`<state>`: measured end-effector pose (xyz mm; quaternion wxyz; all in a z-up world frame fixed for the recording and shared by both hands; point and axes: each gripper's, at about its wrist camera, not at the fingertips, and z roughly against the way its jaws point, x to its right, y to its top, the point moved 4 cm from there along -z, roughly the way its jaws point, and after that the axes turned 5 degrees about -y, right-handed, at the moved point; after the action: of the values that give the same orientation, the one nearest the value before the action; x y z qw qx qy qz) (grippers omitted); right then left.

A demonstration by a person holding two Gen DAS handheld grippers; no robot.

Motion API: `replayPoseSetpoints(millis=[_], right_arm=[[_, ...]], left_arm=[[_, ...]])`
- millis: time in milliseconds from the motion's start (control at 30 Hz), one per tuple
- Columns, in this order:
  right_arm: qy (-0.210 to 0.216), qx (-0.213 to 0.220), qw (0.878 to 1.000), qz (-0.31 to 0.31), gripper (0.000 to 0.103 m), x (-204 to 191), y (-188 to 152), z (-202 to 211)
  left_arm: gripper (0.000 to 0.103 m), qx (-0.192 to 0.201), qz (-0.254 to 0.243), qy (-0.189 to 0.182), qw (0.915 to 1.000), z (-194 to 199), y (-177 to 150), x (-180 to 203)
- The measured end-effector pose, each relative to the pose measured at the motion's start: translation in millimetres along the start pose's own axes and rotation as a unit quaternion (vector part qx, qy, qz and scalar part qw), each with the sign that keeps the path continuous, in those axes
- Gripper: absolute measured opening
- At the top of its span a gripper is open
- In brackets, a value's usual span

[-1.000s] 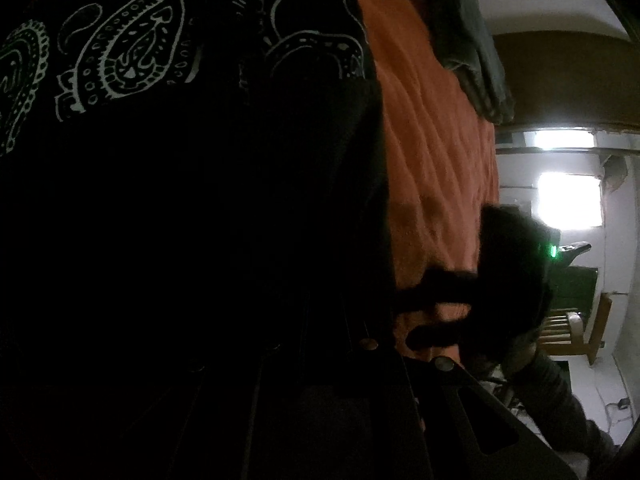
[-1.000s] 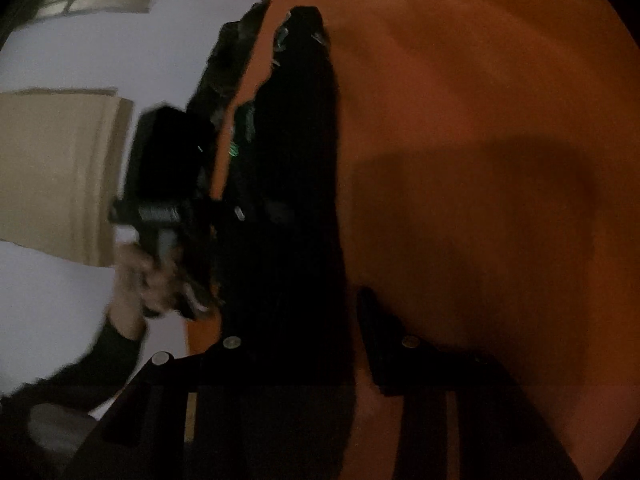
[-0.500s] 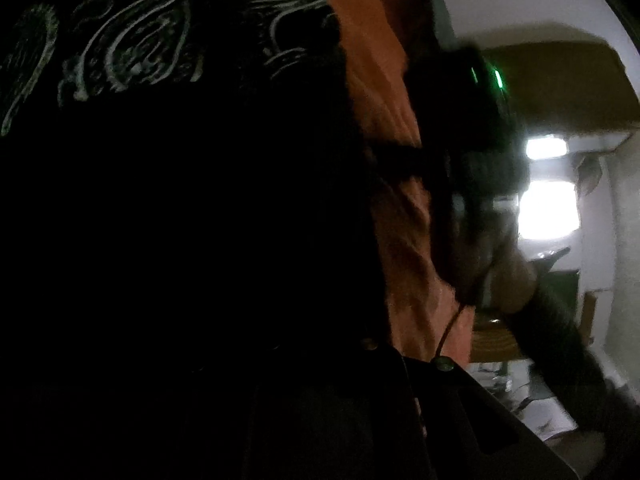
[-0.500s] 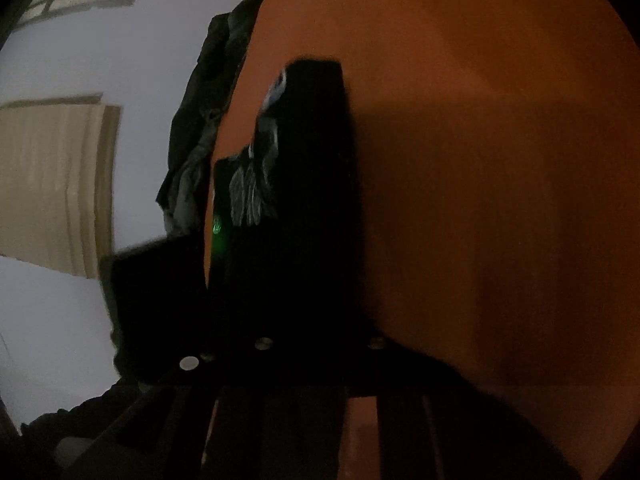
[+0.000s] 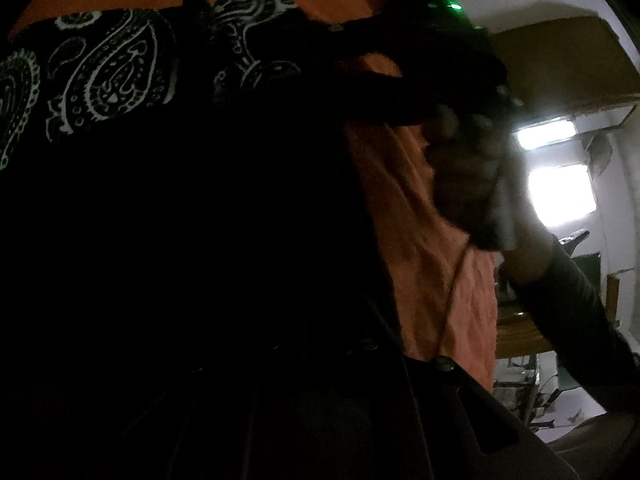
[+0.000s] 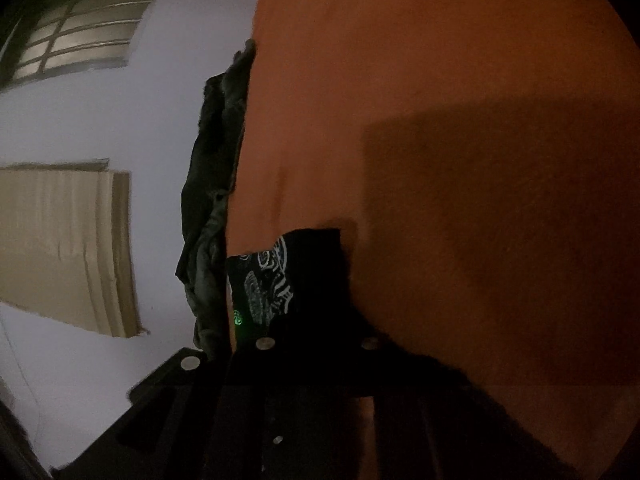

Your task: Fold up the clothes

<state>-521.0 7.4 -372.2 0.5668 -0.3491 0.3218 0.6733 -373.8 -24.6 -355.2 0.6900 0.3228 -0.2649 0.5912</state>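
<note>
Black cloth with a white paisley print, the garment (image 5: pixel 120 76), filled most of the left wrist view and lay spread on the orange bedspread (image 5: pixel 424 248). Nearest the lens, the left gripper (image 5: pixel 340 344) was lost in the dark folds of the garment; its jaws were drawn nearly together, though the pictures were too dark to show whether cloth sat between them. Past the garment's right edge, a hand (image 5: pixel 464 184) in a dark sleeve held the right gripper (image 5: pixel 344 68), whose fingers reached over the garment's far right corner. In the right wrist view the right gripper (image 6: pixel 316 344) had the garment's printed edge (image 6: pixel 272 276) lying between its jaws, which were opening; whether the pads pressed the cloth could not be told. Beyond the garment, at the bedspread's far edge (image 6: pixel 400 80), a heap of grey-green clothing (image 6: pixel 212 184) lay against a pale wall (image 6: pixel 120 112).
</note>
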Motion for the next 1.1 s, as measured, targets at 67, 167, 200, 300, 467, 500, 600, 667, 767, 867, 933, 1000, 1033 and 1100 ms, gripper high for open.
replayPoseSetpoints(millis=[67, 167, 200, 300, 467, 500, 600, 667, 767, 867, 933, 1000, 1033, 1100], right_arm=[[-0.022, 0.027, 0.999, 0.006, 0.041, -8.9, 1.0, 20.8], [-0.056, 0.08, 0.993, 0.062, 0.06, -29.1, 1.1, 65.3], [-0.062, 0.088, 0.99, 0.088, 0.06, -38.3, -0.5, 75.8], [-0.054, 0.03, 0.99, 0.124, 0.06, -55.8, -14.2, 66.2], [-0.11, -0.038, 0.974, 0.192, 0.06, -80.9, -38.1, 16.9], [-0.126, -0.043, 0.968, 0.213, 0.06, -87.0, -42.1, 6.9], [-0.163, -0.027, 0.965, 0.206, 0.052, -88.7, -32.3, -0.1], [-0.207, 0.017, 0.96, 0.19, 0.052, -84.5, -15.0, 11.4], [-0.241, 0.037, 0.945, 0.22, 0.052, -99.7, 2.2, 12.1], [-0.368, -0.027, 0.891, 0.264, 0.051, -92.6, 5.5, -16.3], [-0.394, -0.043, 0.884, 0.247, 0.035, -79.9, 3.2, -25.8], [-0.356, -0.035, 0.906, 0.225, 0.009, -74.3, -0.3, -27.4], [-0.344, -0.022, 0.913, 0.219, 0.006, -73.3, -0.8, -25.8], [-0.31, 0.011, 0.932, 0.19, 0.004, -71.7, 2.6, -18.2]], left_arm=[[0.009, 0.001, 0.007, -0.005, 1.0, 1.0, 0.2, -1.9], [0.009, 0.0, 0.005, -0.003, 1.0, 1.4, 1.1, -1.9], [0.009, 0.001, 0.005, -0.002, 1.0, 1.1, 1.9, -1.8], [0.009, 0.002, 0.008, 0.0, 1.0, 1.7, 3.5, -0.9], [0.009, 0.024, -0.007, 0.044, 0.9987, -5.6, -11.9, 19.1], [0.009, 0.033, -0.01, 0.052, 0.998, -5.7, -14.5, 21.7], [0.009, 0.061, -0.011, 0.063, 0.9961, -4.9, -21.1, 25.4], [0.009, 0.076, 0.001, 0.054, 0.9956, -3.4, -24.4, 22.2], [0.009, 0.083, 0.014, 0.044, 0.9955, -0.7, -25.7, 18.7], [0.009, 0.082, 0.023, 0.041, 0.9955, -1.3, -25.8, 19.8], [0.009, 0.083, 0.026, 0.041, 0.9954, 0.1, -25.1, 17.8], [0.009, 0.084, 0.027, 0.043, 0.9952, -0.6, -25.3, 18.6], [0.009, 0.084, 0.028, 0.045, 0.995, -1.0, -25.4, 19.1], [0.009, 0.087, 0.029, 0.046, 0.9947, -5.9, -20.1, 18.8]])
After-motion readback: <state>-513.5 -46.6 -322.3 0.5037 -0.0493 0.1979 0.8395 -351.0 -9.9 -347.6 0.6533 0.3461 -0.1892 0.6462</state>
